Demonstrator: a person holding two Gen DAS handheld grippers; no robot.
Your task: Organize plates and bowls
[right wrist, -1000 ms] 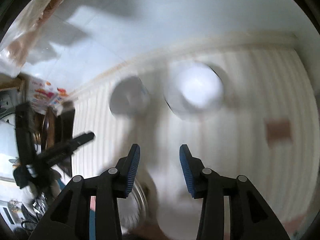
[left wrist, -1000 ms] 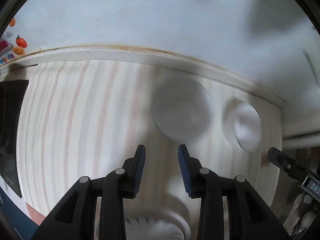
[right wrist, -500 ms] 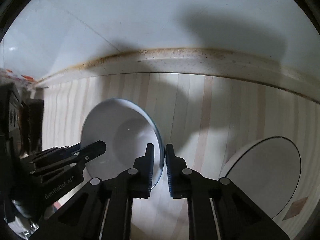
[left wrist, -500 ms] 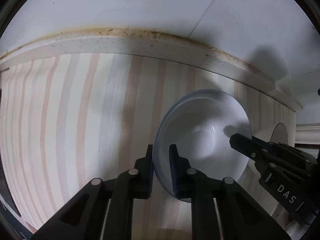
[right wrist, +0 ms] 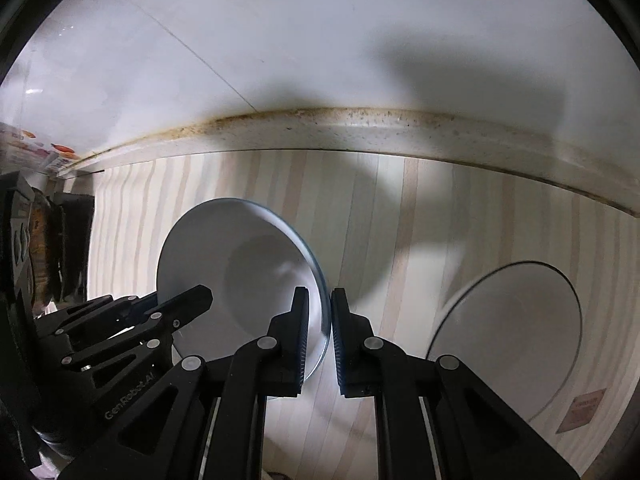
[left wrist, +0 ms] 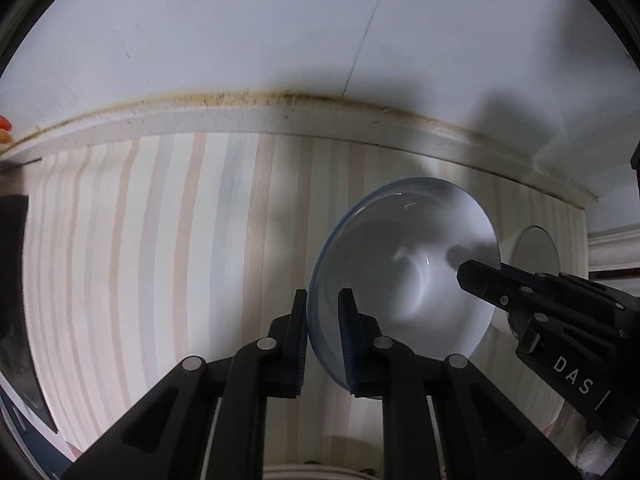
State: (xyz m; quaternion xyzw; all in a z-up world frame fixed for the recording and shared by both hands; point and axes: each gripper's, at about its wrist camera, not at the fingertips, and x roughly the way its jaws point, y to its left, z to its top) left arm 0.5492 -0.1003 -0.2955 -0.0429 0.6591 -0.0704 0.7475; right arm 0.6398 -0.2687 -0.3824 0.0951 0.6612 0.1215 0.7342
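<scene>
A pale blue-rimmed bowl (left wrist: 404, 280) is held up above the striped wooden counter, gripped at opposite rims by both grippers. My left gripper (left wrist: 323, 336) is shut on its left rim. My right gripper (right wrist: 320, 336) is shut on its right rim, with the bowl (right wrist: 240, 264) to its left. Each gripper shows in the other's view, the right one (left wrist: 560, 320) and the left one (right wrist: 132, 328). A white plate (right wrist: 508, 340) lies on the counter at the right; it also shows in the left wrist view (left wrist: 536, 250).
A white tiled wall with a stained ledge (right wrist: 360, 128) runs along the back of the counter. Dark objects (right wrist: 48, 240) and a colourful package (right wrist: 36, 152) stand at the far left. Another white dish rim (left wrist: 320, 472) shows below the left gripper. A small brown tag (right wrist: 584, 408) lies at the right.
Both grippers were open a second ago and have closed on the bowl's opposite rims. Since half a second ago the bowl has stayed gripped and the views shifted slightly.
</scene>
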